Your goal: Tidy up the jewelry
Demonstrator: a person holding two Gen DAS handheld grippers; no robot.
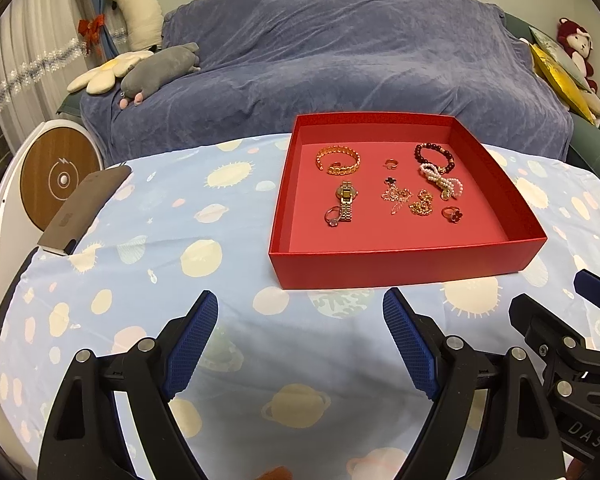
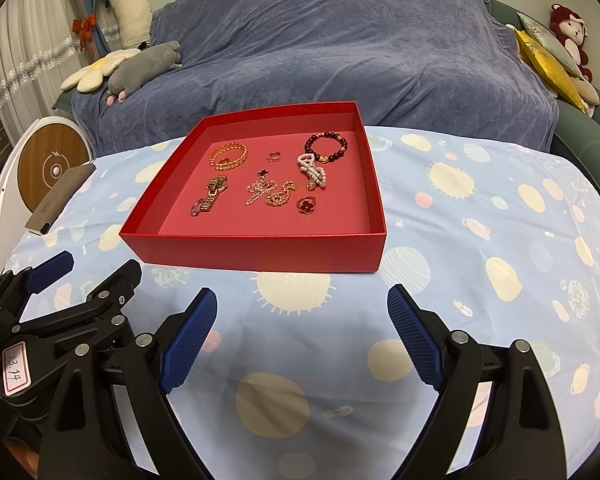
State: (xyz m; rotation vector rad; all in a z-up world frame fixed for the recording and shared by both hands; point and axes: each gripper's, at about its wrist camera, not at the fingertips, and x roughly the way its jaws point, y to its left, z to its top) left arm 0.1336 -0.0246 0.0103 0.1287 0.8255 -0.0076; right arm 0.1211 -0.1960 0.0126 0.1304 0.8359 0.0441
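Behind the table sits a sofa under a blue throw w/ plush toys at both ends; the table itself wears a planet-print cloth. Red box lies straight ahead of both tongs, past their tips, not touching. Left gripper has the box ahead and a bit to its right; right gripper has it ahead and a bit to its left, so the box sits roughly btwn the two, neither clearly nearer. Both are released, jaws spread wide, holding nothing. All jewelry is inside the box, on its floor. Count: 1 gold bangle, 1 dark bead bracelet, 1 pearl bow, 1 watch w/ long axis running near-to-far, chains in a tangle, approx 2 but can't separate them. Rings: red flower ring, stone ring touching the watch band, small ring at the back, poss. one more inside the bangle.
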